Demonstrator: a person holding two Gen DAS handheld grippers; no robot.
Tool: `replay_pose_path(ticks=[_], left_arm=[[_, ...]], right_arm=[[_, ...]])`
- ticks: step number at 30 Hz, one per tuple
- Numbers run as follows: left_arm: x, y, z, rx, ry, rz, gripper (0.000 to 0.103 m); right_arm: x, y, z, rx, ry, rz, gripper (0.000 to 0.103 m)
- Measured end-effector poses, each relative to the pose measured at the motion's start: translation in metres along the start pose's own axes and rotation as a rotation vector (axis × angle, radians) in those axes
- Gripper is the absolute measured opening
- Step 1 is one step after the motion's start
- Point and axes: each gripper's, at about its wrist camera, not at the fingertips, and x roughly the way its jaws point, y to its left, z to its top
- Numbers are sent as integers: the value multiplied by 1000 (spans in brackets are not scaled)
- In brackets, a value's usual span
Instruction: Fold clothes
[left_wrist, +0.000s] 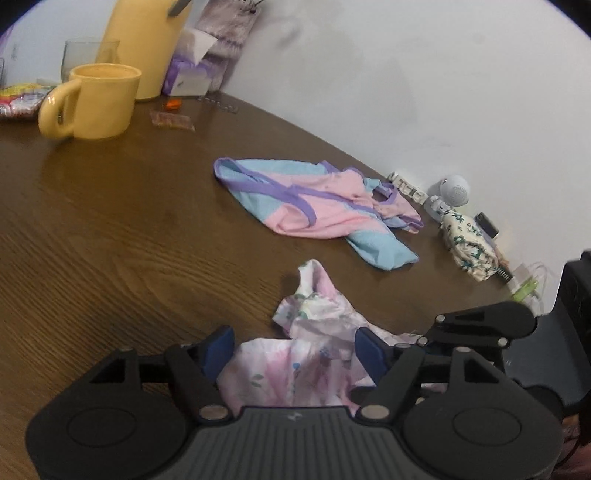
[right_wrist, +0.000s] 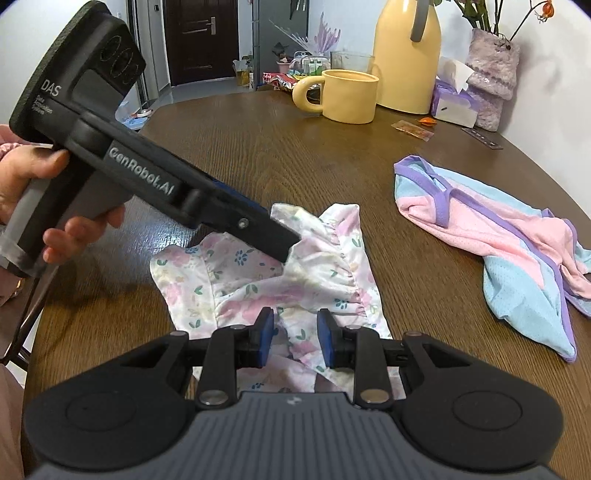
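A small floral garment of thin white cloth printed with pink and green flowers (right_wrist: 258, 280) lies rumpled on the dark brown wood-grain counter (right_wrist: 295, 162), at the near edge and just under both tools. Its ruffled hem is bunched up toward the middle.

The left claw (left_wrist: 294, 349) stands wide, its blue pads (left_wrist: 221, 345) well apart with a heap of the floral cloth lying loose between them; neither pad presses on it. From the right wrist view this same black tool comes in from the left, held by a hand (right_wrist: 55, 206) on its grey handle, with its tip down at the ruffled edge of the garment.

The right claw (right_wrist: 295, 341) is narrowed to a small gap. A fold of the floral cloth sits in that gap between its blue pads (right_wrist: 266, 339), but daylight shows on either side of the fold, so I cannot tell whether the pads truly pinch it.

Farther along the counter, well apart from the floral piece, lies a second garment of pink and light blue mesh with purple trim (left_wrist: 314, 210), spread out and crumpled.

At the far side of the counter stand a yellow ceramic mug (left_wrist: 96, 101), a tall yellow jug (right_wrist: 406, 55) behind it, and a purple tissue box (right_wrist: 454, 103). A folded floral-print umbrella (left_wrist: 469, 243) rests against the white wall.
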Motion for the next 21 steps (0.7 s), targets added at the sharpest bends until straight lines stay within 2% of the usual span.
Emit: replay_pose_path(ticks=[8,10,12,16,18,21], left_arm=[[16,-20,4,48,47,-21,68],[21,-23,3,52,52,-20,52],[26,-22,2,31,62,-29,13],[31,-20,-2,9,42,-40,6],[29,-23,-5,23,13,-28,2],[24,-29,-8,58,-20,-7,1]], right_arm=[[-1,-1,-3,9,-17,-1,27],[-1,0,-4,10,-23,-1,27],[-1,0,-4,11,-26,-2,27],[-1,0,-5,11,-29,-4,27],[-1,1,-5,7,-28,-3,27],[-13,1,-4,19,-40,18,29]])
